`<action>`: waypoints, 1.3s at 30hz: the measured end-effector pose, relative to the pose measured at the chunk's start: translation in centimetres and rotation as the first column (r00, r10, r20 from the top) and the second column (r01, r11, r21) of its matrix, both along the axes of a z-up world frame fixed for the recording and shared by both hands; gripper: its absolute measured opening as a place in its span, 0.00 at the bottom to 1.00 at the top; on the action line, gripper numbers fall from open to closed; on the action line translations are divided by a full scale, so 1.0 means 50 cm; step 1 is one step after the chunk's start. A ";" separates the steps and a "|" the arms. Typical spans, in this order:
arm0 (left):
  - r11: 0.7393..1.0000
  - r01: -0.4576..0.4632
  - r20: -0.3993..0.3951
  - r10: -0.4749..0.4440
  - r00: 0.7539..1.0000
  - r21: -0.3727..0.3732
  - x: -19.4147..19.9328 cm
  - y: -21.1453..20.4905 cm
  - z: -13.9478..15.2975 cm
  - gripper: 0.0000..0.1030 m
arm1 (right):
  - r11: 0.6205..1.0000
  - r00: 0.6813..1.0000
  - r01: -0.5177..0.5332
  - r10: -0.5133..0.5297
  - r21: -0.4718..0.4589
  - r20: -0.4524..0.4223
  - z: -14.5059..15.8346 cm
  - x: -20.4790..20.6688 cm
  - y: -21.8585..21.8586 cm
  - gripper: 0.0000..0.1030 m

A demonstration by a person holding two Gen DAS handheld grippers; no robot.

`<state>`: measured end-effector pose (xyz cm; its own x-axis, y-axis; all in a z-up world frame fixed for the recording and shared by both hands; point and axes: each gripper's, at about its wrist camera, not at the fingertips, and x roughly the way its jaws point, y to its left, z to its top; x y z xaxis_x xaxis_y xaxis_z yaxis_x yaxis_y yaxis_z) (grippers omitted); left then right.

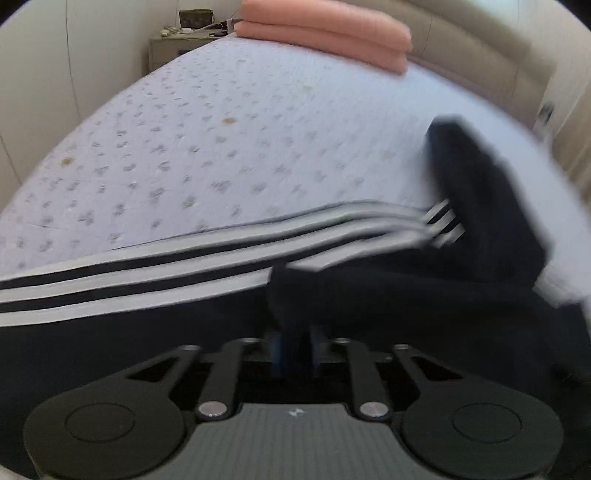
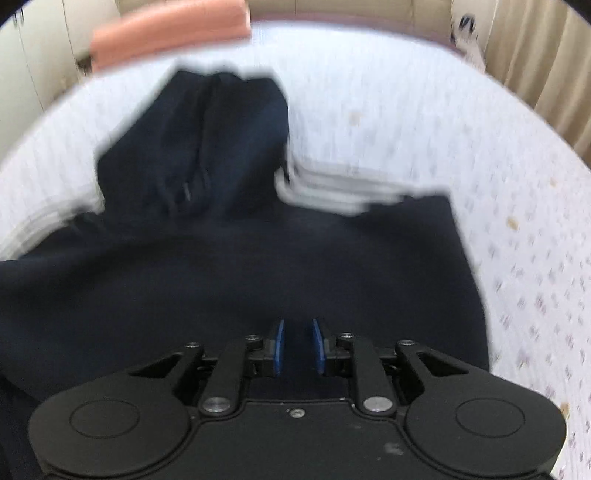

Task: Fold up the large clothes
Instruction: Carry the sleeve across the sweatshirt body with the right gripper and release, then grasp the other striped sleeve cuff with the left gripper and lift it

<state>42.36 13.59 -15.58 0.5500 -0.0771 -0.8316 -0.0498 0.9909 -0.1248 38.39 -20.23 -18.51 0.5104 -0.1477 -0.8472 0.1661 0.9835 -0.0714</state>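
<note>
A dark navy hooded jacket with white sleeve stripes lies on the bed, in the left wrist view (image 1: 406, 295) and the right wrist view (image 2: 240, 266). Its striped sleeve (image 1: 166, 273) stretches to the left. The hood (image 2: 207, 144) points toward the far side of the bed. My left gripper (image 1: 293, 350) is shut on a bunched fold of the jacket and lifts it. My right gripper (image 2: 298, 347) sits over the jacket's body with its blue pads (image 2: 280, 345) a little apart; dark fabric fills the gap, and I cannot tell whether they pinch it.
The bed (image 1: 221, 147) has a white patterned sheet. Folded pink bedding (image 1: 325, 33) lies at the headboard end. A nightstand (image 1: 177, 48) with a bag stands beyond the bed. Curtains (image 2: 546, 66) hang at the right.
</note>
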 end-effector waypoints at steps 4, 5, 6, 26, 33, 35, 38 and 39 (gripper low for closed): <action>0.996 -0.089 0.127 0.087 0.988 0.004 -0.041 0.006 0.058 0.54 | 0.998 0.999 -0.038 0.039 -0.047 0.015 0.033 -0.001 0.018 0.22; 0.996 -0.088 0.161 0.091 0.983 -0.020 -0.052 0.004 0.076 0.51 | 0.998 0.998 -0.051 0.052 -0.032 0.039 0.047 -0.006 0.020 0.22; 0.996 -0.074 0.171 0.080 0.982 -0.044 -0.056 -0.002 0.086 0.49 | 0.998 0.996 -0.063 0.065 -0.029 0.061 0.060 -0.011 0.026 0.22; 0.881 -0.470 0.051 0.473 0.880 -0.058 -0.221 0.276 0.079 0.40 | 0.992 0.992 -0.121 0.121 -0.021 -0.030 -0.002 0.027 0.093 0.24; 0.649 -0.760 0.029 0.760 0.649 -0.006 -0.303 0.537 0.043 0.47 | 0.983 0.987 -0.160 0.157 -0.092 -0.039 0.000 0.012 0.112 0.25; 0.590 -0.807 0.017 0.807 0.590 -0.020 -0.311 0.591 0.025 0.56 | 0.980 0.985 -0.168 0.164 -0.103 -0.046 -0.001 0.014 0.115 0.25; 0.517 -0.853 -0.012 0.855 0.519 -0.071 -0.321 0.662 -0.003 0.65 | 0.977 0.983 -0.179 0.174 -0.112 -0.054 -0.001 0.018 0.117 0.25; 0.500 -0.861 -0.029 0.863 0.504 -0.097 -0.320 0.681 -0.015 0.67 | 0.976 0.983 -0.182 0.176 -0.116 -0.056 -0.002 0.018 0.119 0.25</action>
